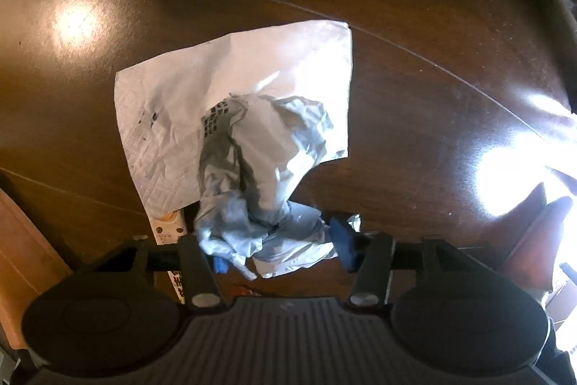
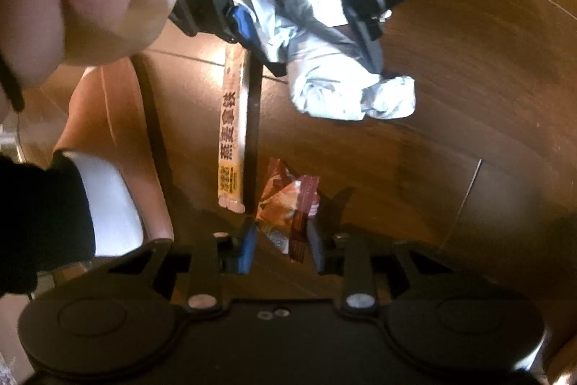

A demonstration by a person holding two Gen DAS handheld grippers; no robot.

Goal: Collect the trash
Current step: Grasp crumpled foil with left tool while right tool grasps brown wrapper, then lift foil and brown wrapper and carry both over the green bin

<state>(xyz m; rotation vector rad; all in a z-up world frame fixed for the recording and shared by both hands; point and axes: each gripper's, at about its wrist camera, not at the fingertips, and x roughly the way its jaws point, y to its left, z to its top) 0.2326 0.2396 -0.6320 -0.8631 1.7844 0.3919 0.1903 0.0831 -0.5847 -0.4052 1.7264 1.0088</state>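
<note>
Crumpled silvery wrapper point(image 1: 252, 190) lies on a white napkin point(image 1: 180, 103); red-brown snack wrapper point(image 2: 288, 204) beside a long yellow sachet point(image 2: 230, 132).

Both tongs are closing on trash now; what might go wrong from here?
Left tongs pinch only the near edge of the crumpled silver wrapper; it may slip free or drag the white napkin beneath. Right tongs catch just the brown wrapper's end, and may miss the yellow stick packet alongside.

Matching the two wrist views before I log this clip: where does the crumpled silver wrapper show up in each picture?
Left wrist view: crumpled silver wrapper sits bottom centre, between the left tool's fingers, overlapping a white napkin.
Right wrist view: same wrapper is upper centre, between the left tool's fingers reaching in from above.
Shared landmark: the long yellow snack stick packet beside the wrapper.
</note>
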